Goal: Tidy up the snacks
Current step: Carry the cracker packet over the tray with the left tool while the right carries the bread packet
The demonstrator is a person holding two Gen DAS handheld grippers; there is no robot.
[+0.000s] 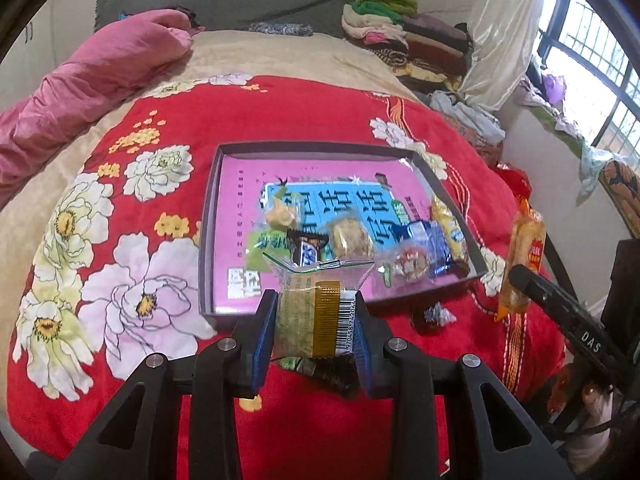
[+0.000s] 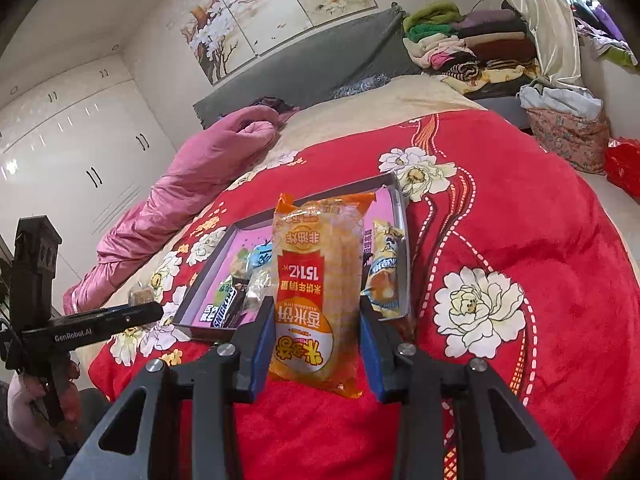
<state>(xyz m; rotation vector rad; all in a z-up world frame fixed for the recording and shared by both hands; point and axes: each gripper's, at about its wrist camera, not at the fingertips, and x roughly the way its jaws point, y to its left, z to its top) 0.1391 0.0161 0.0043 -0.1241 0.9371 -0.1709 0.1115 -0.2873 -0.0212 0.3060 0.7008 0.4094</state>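
A shallow grey box (image 1: 206, 236) with a pink printed bottom lies on the red floral blanket and holds several wrapped snacks (image 1: 352, 236). My left gripper (image 1: 316, 312) is shut on a clear-wrapped pastry with a gold band and barcode (image 1: 316, 308), held just above the box's near edge. My right gripper (image 2: 316, 312) is shut on an orange rice-cracker pack (image 2: 316, 292), held upright near the box's right corner (image 2: 396, 184). The pack also shows in the left wrist view (image 1: 524, 256), right of the box.
A small wrapped snack (image 1: 434, 316) lies on the blanket (image 1: 280, 120) outside the box. A pink quilt (image 1: 80, 88) lies along the left. Folded clothes (image 1: 400, 32) are stacked at the far right. Window and bed edge at right.
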